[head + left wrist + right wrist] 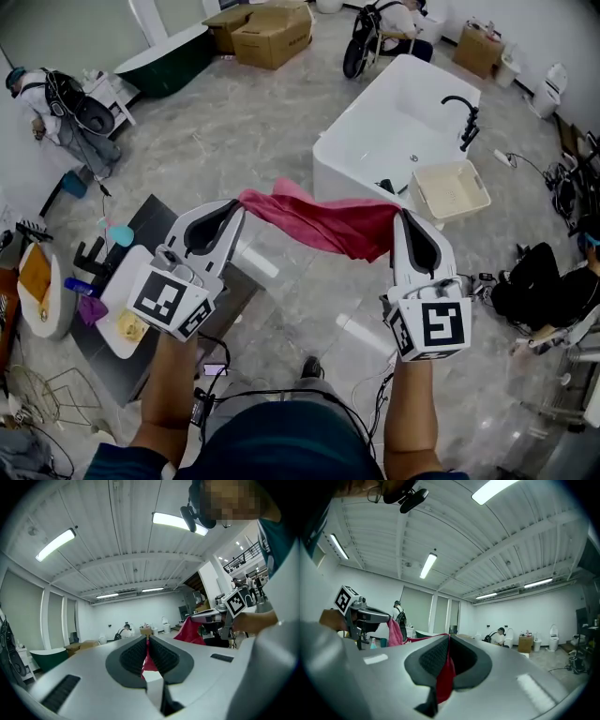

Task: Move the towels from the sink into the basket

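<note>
The left tongs are pressed together on one end of a red towel, with a thin fold of cloth caught between the ribbed pads. The right tongs are clamped on the other end, and a strip of fabric hangs down from between their pads. Both point level, so the towel is stretched in the air between them and sags slightly at the middle.

Just past the towel's far edge is the near wall of the white sink. The towel is outside the sink and over the grey floor. The cream basket sits at the sink's near right corner, beside the black faucet and just beyond the right tongs.

The floor is bare ahead and to the left of the sink. A dark low table with bottles crowds the left side, and cables and a black bag crowd the right.
</note>
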A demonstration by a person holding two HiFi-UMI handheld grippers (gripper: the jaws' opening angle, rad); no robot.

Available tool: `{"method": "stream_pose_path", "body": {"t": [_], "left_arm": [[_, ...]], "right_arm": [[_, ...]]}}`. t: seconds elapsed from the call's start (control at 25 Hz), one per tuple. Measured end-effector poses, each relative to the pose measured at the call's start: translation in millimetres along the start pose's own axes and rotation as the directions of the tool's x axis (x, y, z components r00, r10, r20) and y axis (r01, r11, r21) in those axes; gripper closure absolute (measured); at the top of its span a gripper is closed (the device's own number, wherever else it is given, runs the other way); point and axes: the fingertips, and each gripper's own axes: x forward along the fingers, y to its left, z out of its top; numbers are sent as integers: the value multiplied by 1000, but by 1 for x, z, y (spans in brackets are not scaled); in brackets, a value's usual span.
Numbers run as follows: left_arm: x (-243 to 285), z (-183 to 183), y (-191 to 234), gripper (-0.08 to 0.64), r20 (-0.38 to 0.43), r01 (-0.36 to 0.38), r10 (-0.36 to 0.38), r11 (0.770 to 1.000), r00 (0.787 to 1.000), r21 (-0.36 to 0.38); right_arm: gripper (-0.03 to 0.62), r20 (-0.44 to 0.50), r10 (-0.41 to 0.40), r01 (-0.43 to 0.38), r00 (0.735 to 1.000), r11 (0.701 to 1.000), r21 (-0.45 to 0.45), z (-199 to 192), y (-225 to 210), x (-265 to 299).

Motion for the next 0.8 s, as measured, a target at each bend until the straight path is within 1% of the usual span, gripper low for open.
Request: {"method": "stream_pose_path", "body": {"t": [0.24,0.44,0.64,0.8], "left_arm": [[42,13,-20,540,41,71,-71,997,997,-3],[78,12,-26,540,65,148,-147,989,987,-10],[120,9,-31,540,94,249,-246,968,965,-23],[151,8,-25,540,120,308,-302,951,946,-39]], "right_arm": [[577,-11,-83,83,996,996,-34,7,-43,-25],[577,-37,-170,168,985,985,-44,4,-68,-38],[577,-65,-270,267,961,962,-55,0,-94,-43],[577,-87,-337,331,937,940,-80,0,-108,-39]]}}
